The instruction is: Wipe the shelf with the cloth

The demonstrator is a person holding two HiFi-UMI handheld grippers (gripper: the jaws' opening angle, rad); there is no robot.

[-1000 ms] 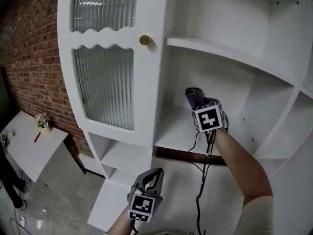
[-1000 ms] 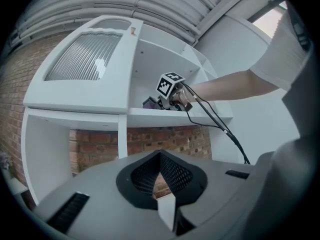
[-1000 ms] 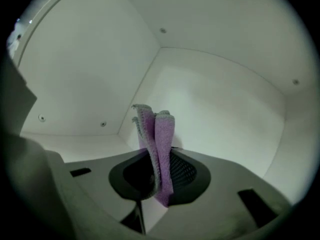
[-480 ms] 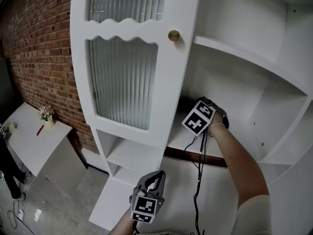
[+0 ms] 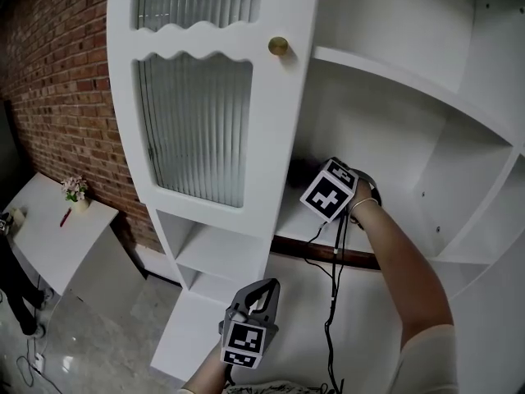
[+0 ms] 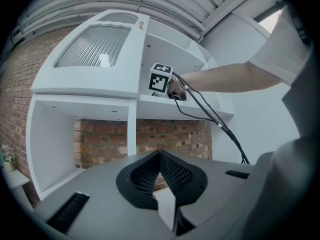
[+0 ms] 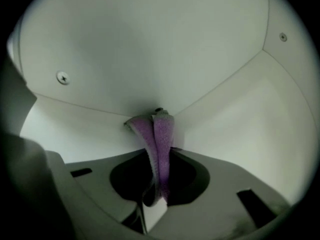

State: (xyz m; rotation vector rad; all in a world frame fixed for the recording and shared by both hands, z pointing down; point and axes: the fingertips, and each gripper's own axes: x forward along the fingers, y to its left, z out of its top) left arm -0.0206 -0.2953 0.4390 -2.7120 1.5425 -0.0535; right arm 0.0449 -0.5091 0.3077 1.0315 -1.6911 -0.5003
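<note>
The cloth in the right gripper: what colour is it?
Purple. The cloth shows best in the right gripper view, clamped between the jaws.

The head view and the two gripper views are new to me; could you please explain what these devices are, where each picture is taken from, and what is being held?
There is no robot here: a person holds a hand-operated two-jaw gripper in each hand. The head view comes from a camera on the person's head, looking down at a white cabinet with a ribbed-glass door. Each gripper view comes from a camera riding on that gripper, looking along its jaws. The right gripper reaches into the shelf and is shut on a purple cloth, whose end appears pressed into the shelf's inner corner. The left gripper hangs low in front of the cabinet, jaws together, holding nothing. The marker cubes are parts of the grippers.
</note>
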